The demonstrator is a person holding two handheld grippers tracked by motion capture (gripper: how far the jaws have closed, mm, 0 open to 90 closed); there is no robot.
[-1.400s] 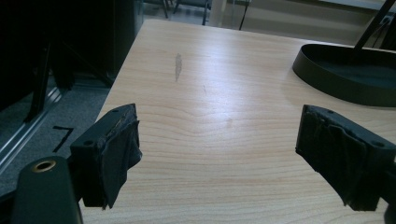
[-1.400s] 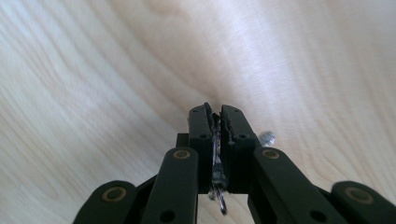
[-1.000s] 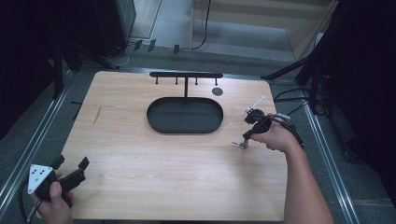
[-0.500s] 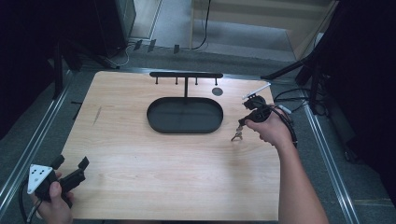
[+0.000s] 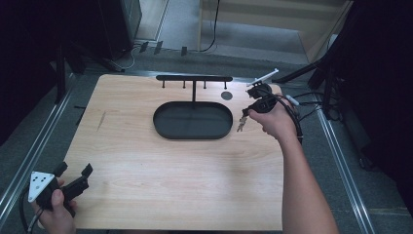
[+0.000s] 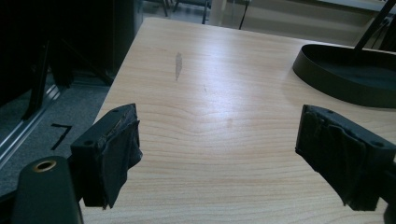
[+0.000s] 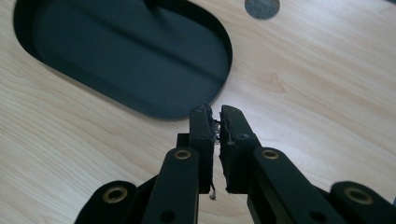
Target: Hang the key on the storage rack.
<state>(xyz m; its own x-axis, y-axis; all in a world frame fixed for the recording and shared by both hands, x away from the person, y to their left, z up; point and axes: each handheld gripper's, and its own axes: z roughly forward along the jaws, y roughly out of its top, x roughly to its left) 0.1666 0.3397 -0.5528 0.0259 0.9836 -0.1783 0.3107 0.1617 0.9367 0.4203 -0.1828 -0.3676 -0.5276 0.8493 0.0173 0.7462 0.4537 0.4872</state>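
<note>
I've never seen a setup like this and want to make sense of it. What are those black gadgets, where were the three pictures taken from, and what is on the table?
A person holds hand-operated tongs in each hand. The high view looks down from above the table; each of the other two comes from a camera riding on one pair of tongs, looking along its black jaws. On the table stands a black oval tray with a hook rack rising behind it. The left tongs rest open at the near left corner, holding nothing. The right tongs are shut on a small bunch of keys, which dangles beside the tray's right end.
</note>
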